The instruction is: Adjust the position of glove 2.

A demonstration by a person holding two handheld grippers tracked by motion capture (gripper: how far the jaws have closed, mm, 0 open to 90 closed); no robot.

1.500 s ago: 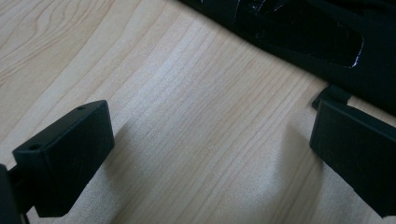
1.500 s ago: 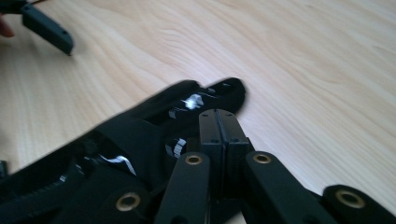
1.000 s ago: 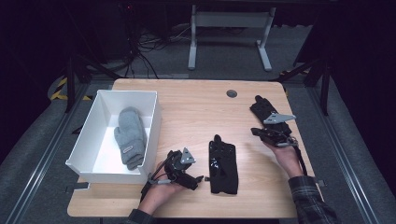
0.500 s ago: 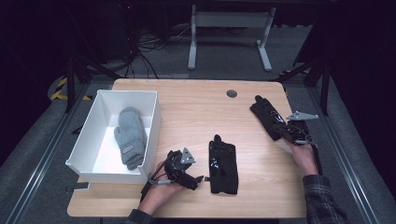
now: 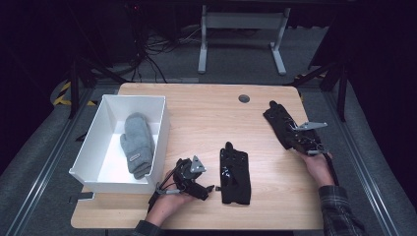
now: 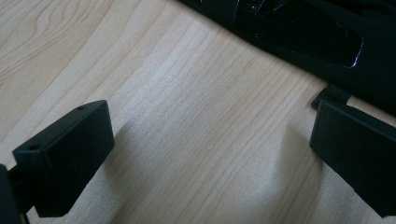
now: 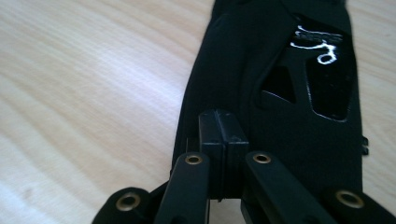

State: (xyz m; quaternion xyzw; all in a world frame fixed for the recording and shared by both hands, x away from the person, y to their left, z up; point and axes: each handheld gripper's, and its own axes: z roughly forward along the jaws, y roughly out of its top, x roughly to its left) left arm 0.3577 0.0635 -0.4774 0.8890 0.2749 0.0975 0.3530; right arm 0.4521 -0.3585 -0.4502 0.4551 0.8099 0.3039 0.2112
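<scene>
From above I count two black gloves and one grey mitten (image 5: pixel 136 143), which lies in the white bin (image 5: pixel 96 142) at the bench's (image 5: pixel 206 113) left. The right gripper (image 5: pixel 295 139) has its jaws pressed together over the far-right black glove (image 5: pixel 278 120); its own view shows that glove's white print. The left gripper (image 5: pixel 205 189) rests with jaws wide, bare wood between them, beside the middle black glove (image 5: pixel 235 172).
</scene>
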